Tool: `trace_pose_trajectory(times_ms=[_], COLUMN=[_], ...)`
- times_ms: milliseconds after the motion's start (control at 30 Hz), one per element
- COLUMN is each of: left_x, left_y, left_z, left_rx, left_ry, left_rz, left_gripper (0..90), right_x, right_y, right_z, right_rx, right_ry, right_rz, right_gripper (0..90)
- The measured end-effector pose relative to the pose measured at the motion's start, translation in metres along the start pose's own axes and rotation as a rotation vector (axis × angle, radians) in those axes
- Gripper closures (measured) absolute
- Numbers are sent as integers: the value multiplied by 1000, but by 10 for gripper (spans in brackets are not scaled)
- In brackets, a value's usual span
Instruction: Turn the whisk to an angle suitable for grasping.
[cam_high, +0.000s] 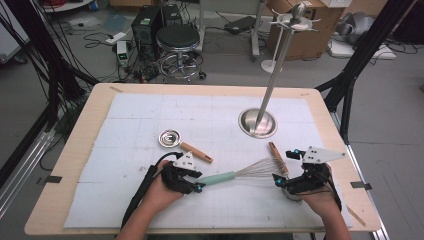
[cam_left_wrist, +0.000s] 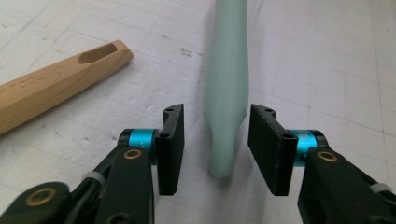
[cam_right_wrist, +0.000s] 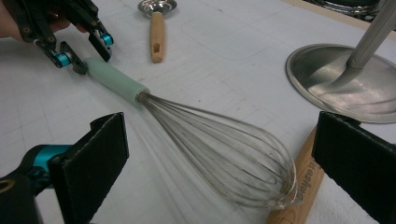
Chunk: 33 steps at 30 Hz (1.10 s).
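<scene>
"TOOL" is burned faintly into the wooden handle (cam_left_wrist: 56, 81)

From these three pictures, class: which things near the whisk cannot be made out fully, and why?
- Whisk wires: motion-blurred in the right gripper view.
- Wooden handle beneath them: lettering cut off by the wires.
- Second wooden handle: left gripper view's edge crops it.
- Stand: top too small in the high view.

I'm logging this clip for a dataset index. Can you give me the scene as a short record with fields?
surface: white mat on a wooden table
in hand: whisk with a mint handle, lying flat
left gripper: jaws either side of the handle's end, gaps visible, not gripping
right gripper: open, near the whisk's wires
nearby: wooden-handled strainer, metal stand, second wooden handle
</scene>
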<state>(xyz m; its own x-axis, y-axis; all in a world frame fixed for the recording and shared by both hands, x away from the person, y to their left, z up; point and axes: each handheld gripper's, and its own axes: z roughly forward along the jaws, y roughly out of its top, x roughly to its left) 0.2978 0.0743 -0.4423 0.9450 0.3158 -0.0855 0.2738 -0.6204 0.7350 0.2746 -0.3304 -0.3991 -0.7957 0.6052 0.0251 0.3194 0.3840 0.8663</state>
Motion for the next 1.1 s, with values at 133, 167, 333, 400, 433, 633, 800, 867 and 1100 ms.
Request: trace_pose_trajectory(times_ms=[133, 167, 333, 400, 433, 633, 800, 867, 1100], left_x=[0, 0, 3, 4, 8, 17, 24, 26, 29], left_y=[0, 0, -2, -4, -7, -14, -18, -19, -21], left_z=[-3, -3, -16, -20, -28, -49, -69, -77, -103], left_rx=[-32, -32, -96, -114, -154, -243, -288, -312, -372], left_ry=[-5, -5, -32, -31, -19, 43, 72, 86, 104], left_rz=[-17, -17, -44, -50, -71, -115, -136, -140, -116], left_gripper=[511, 491, 403, 355, 338, 188, 136, 118, 16], right_x=[1, 1, 1, 1, 1, 1, 2, 2, 2], right_y=[-1, -1, 0, 0, 0, 1, 1, 1, 1], right_z=[0, 0, 0, 0, 0, 4, 6, 6, 6], right_rx=[2, 2, -4, -7, -7, -2, 0, 0, -2], right_ry=[2, 3, 7, 8, 9, 20, 22, 23, 30], right_rz=[5, 3, -2, -1, 1, 0, -5, -5, -2], right_gripper=[26, 26, 26, 26, 26, 26, 26, 26, 26])
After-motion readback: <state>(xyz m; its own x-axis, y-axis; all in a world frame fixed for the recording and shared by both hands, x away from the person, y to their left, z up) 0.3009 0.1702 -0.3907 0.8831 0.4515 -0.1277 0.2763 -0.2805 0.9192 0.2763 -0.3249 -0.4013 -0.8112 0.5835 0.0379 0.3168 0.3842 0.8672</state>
